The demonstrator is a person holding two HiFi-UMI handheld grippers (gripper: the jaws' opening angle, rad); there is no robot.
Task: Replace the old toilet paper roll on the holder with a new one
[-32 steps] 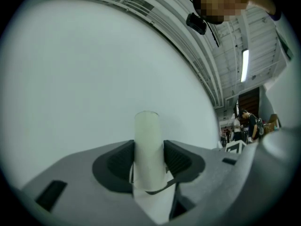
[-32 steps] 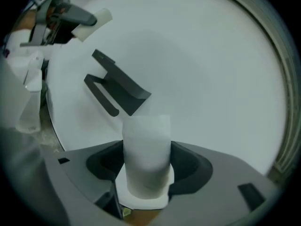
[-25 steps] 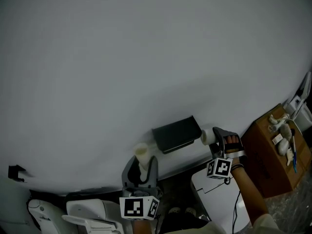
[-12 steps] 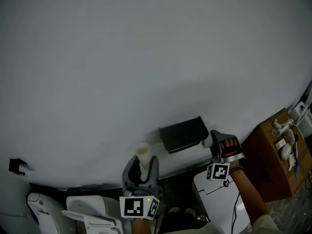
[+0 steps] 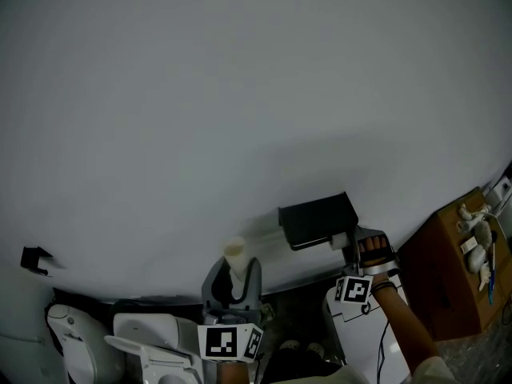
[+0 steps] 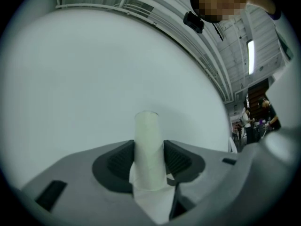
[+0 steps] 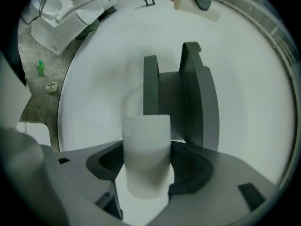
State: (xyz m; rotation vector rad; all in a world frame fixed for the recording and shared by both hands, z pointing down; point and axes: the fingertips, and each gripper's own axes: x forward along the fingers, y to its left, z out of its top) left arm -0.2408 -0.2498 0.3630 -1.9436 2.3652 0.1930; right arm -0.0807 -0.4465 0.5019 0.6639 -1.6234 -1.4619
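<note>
As the left claw (image 6: 149, 163) clamps the old roll (image 6: 148, 135), a nearly bare cardboard tube jutting past its tips toward the pale wall (image 6: 70, 79), the right claw (image 7: 146, 166) is closed on the fuller new roll (image 7: 146, 140). That new roll sits just beside the dark holder (image 7: 188, 98) mounted on the wall, and a white toilet (image 7: 61, 18) stands farther off to the side.

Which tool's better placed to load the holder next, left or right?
Right. The right tool grips the fat white paper roll close beside the dark grey wall holder; the left tool holds the thin pale tube, farther off.
</note>
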